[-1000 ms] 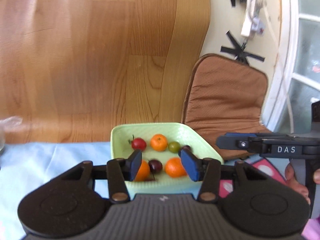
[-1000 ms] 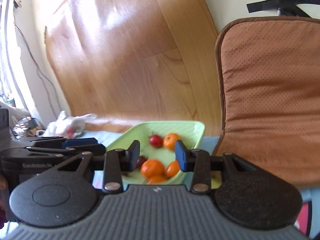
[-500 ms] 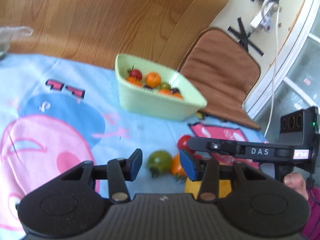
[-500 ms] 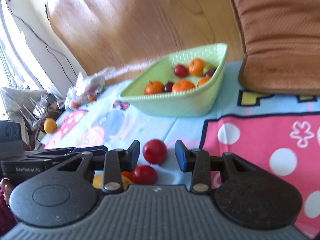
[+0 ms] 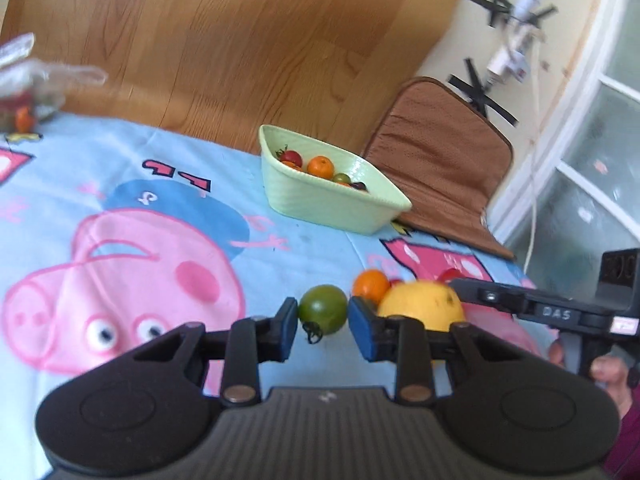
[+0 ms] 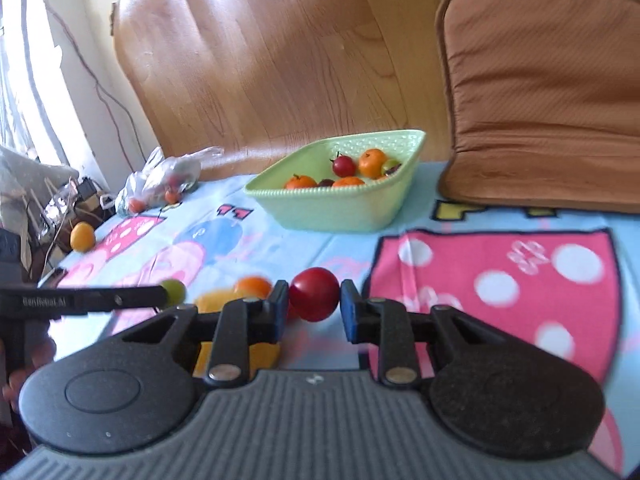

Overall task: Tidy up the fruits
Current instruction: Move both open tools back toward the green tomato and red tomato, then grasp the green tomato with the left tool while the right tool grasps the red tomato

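A light green basket (image 5: 320, 204) (image 6: 360, 208) holding several small fruits stands at the far side of a cartoon-print cloth. My left gripper (image 5: 322, 320) is open, its fingers on either side of a green tomato (image 5: 322, 309) lying on the cloth. An orange fruit (image 5: 371, 283) and a yellow lemon (image 5: 420, 307) lie just right of it. My right gripper (image 6: 312, 307) is open around a red tomato (image 6: 314, 294) on the cloth. In the right wrist view the orange fruit (image 6: 253, 286) and green tomato (image 6: 174, 291) lie to its left.
A brown cushion (image 5: 440, 172) (image 6: 540, 92) leans behind the basket against a wooden board (image 5: 224, 40). A plastic bag with fruit (image 6: 160, 184) and a loose yellow fruit (image 6: 82, 236) lie at the cloth's far left. A window and cable are at right in the left wrist view.
Both grippers drew back from above the basket and came down to the loose fruits near the front. The left now brackets the green tomato, the right the red tomato.
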Motion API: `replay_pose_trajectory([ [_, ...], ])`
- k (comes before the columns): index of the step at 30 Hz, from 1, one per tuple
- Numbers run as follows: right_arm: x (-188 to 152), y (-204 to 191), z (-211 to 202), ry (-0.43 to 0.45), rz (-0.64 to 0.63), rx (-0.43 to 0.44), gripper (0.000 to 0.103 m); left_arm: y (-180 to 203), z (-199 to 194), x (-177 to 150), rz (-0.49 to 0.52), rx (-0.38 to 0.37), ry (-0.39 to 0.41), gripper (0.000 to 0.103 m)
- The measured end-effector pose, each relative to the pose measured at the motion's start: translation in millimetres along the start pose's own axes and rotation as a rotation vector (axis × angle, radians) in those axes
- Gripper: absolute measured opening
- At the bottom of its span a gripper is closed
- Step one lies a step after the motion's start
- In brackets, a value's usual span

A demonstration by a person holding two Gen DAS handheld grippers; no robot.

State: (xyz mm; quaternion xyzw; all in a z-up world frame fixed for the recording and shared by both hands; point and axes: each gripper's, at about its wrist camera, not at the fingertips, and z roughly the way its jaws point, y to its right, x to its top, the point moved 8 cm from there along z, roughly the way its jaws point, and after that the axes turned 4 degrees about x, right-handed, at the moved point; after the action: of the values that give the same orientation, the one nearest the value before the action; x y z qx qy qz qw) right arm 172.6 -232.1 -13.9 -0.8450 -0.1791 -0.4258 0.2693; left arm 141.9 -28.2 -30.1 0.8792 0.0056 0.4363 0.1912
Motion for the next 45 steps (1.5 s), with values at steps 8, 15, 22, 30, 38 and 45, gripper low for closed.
replay_pose_trajectory([
  [8, -50, -28, -42, -0.018, -0.094, -0.024, 0.030, 31, -22, -45, 0.184, 0.015, -0.017, 0.029],
  [15, -63, -38, -31, -0.033, -0.138, -0.060, 0.032, 42, -23, -59, 0.279, 0.077, 0.002, 0.037],
  [22, -70, -44, -33, -0.027, -0.200, -0.095, 0.041, 51, -31, -56, 0.328, 0.102, 0.052, 0.056],
  [30, -72, -46, -34, -0.017, -0.212, -0.115, 0.043, 53, -18, -57, 0.333, 0.157, 0.022, 0.056],
  [38, -72, -48, -34, -0.016, -0.219, -0.138, 0.042, 43, -13, -59, 0.296, 0.235, -0.003, 0.045],
  [45, -75, -52, -34, -0.019, -0.243, -0.159, 0.031, 40, -16, -59, 0.289, 0.267, 0.006, 0.034],
])
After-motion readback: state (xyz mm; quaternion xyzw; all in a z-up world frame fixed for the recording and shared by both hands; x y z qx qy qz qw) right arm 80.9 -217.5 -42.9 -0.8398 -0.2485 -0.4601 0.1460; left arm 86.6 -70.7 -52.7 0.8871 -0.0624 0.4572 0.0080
